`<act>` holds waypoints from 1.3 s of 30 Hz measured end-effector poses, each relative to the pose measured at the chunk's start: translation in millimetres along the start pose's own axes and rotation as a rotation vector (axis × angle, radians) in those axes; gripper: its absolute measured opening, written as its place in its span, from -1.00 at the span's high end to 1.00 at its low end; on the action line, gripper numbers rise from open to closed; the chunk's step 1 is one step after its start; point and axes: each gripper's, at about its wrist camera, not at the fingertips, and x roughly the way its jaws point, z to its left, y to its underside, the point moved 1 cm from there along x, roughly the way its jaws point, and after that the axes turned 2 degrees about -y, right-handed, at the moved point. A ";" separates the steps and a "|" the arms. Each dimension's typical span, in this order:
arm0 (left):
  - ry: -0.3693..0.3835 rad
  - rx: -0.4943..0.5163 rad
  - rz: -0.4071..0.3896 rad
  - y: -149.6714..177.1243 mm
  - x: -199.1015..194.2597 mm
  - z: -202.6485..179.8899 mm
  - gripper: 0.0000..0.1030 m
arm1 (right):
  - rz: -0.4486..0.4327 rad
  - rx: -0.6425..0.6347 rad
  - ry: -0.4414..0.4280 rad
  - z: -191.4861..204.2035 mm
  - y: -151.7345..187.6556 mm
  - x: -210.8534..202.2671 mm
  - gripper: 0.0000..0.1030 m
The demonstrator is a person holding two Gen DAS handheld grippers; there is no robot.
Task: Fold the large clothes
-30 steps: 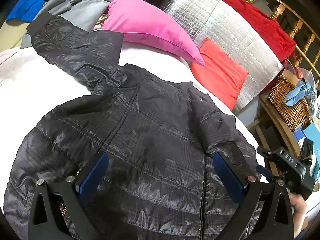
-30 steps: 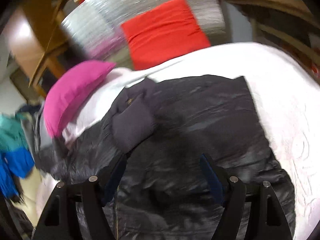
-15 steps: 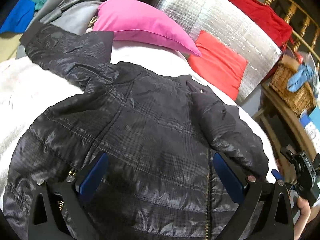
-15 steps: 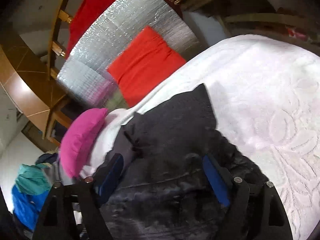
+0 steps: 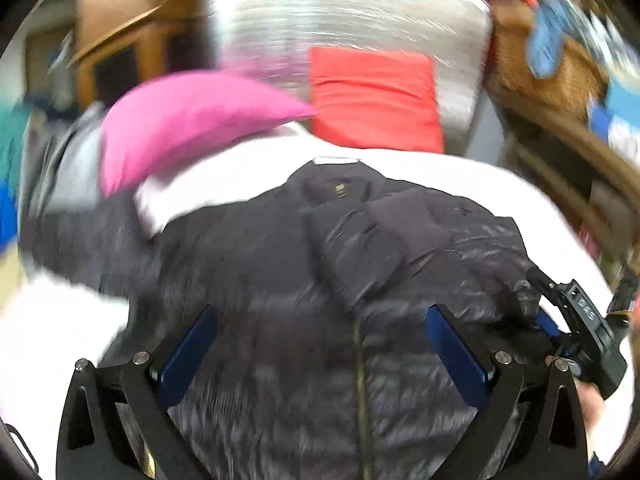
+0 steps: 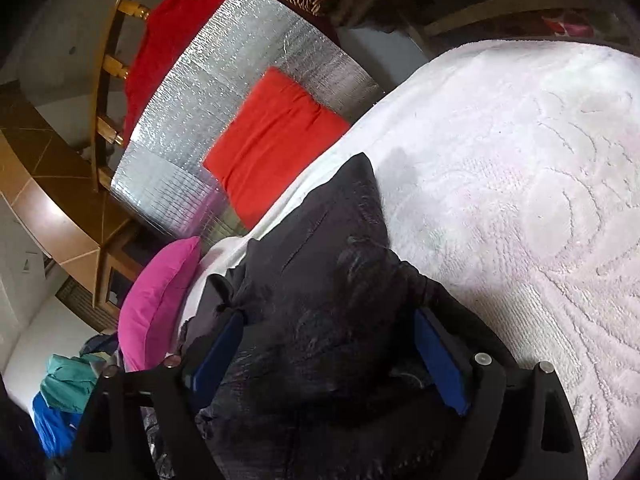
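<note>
A black quilted jacket point(image 5: 320, 272) lies front-up on a white bedspread point(image 5: 500, 188), collar toward the pillows, zipper running down the middle. My left gripper point(image 5: 320, 340) is open above the jacket's lower front, with nothing between its blue pads. My right gripper point(image 6: 328, 352) is open and hovers over the jacket's right sleeve point(image 6: 340, 240), which lies on the bedspread point(image 6: 520, 200) and points away. The right gripper also shows in the left wrist view point(image 5: 576, 320) at the jacket's right edge. The left wrist view is blurred.
A pink pillow point(image 5: 184, 120) and a red cushion point(image 5: 376, 96) lie at the head of the bed against a silver foil panel point(image 5: 348, 12). A wicker basket point(image 5: 536, 60) stands at the right. Clothes are piled at the left point(image 6: 64, 392).
The left gripper has swung to the right, so the jacket's collar and zipper now sit in the middle of its view. The right gripper has moved out over the right sleeve.
</note>
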 end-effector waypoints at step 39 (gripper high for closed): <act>0.287 -0.732 0.263 25.4 128.9 148.4 0.43 | -0.014 -0.018 0.013 0.0 3.7 -2.3 -0.72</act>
